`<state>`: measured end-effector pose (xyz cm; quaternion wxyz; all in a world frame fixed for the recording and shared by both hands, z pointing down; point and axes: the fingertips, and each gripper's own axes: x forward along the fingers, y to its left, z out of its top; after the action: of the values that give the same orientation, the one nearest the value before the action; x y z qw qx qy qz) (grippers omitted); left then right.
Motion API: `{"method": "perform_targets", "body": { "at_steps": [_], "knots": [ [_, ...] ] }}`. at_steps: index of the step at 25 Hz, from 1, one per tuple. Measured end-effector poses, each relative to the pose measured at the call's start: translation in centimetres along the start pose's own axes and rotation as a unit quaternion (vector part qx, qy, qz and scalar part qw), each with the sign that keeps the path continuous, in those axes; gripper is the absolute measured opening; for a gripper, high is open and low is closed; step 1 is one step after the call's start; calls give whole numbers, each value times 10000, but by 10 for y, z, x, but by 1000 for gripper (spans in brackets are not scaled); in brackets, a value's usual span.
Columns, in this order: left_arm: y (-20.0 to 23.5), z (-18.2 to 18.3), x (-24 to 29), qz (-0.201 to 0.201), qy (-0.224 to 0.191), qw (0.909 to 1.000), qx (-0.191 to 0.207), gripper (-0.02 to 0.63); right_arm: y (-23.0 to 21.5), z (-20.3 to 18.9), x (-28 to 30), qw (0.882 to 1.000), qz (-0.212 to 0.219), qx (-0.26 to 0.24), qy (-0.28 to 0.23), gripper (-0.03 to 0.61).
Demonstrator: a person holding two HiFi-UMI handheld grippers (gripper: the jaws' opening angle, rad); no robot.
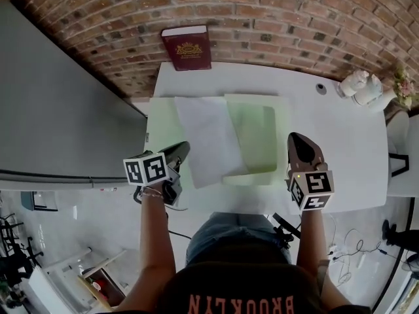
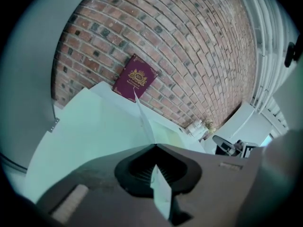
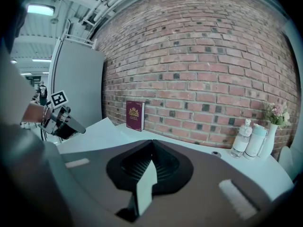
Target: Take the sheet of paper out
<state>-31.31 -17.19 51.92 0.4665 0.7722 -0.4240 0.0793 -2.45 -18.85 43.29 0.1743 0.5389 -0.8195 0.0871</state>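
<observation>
Left gripper was found clenched on the sheet of paper, gripped at the sheet's near left edge; in the left gripper view the white sheet was seen edge-on, pinched between the closed jaws and running away toward the far wall. The sheet was spread slantwise over the left half of an open green folder, with its near corner reaching past the folder's near edge.

The right gripper was held at the folder's right edge, its jaws closed on a thin pale strip that appeared to be that edge of the folder.

The folder was laid on a white table. At the table's far edge a burgundy book was propped upright against the brick wall. At the far right corner two white bottles were grouped just beside a vase of flowers. A grey panel was seen to the left of the table.
</observation>
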Motion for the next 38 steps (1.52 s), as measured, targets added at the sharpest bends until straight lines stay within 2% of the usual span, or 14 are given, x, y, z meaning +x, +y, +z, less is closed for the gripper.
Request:
{"method": "perform_targets", "body": {
  "at_steps": [12, 17, 23, 25, 28, 33, 38],
  "knots": [
    [-21, 33, -48, 299, -709, 9968, 225, 3, 15, 19, -25, 9993, 193, -176, -257, 2],
    [-49, 55, -63, 364, -1116, 9909, 666, 2, 14, 31, -31, 9986, 175, -228, -447, 2],
    [-76, 79, -72, 511, -1615, 9779, 1229, 2, 10, 57, -38, 9966, 90, -299, -766, 2],
    [-87, 87, -74, 573, -1803, 9698, 1539, 2, 8, 66, -41, 9958, 34, -315, -861, 2],
    [-104, 102, -78, 685, -2168, 9529, 2009, 2, 3, 78, -47, 9943, -49, -356, -1000, 2],
    [-136, 126, -86, 838, -2809, 9162, 2733, 2, -8, 98, -59, 9912, -192, -376, -1254, 2],
    [-164, 140, -97, 897, -3347, 8819, 3197, 2, -13, 123, -73, 9861, -266, -425, -1584, 2]
  ]
}}
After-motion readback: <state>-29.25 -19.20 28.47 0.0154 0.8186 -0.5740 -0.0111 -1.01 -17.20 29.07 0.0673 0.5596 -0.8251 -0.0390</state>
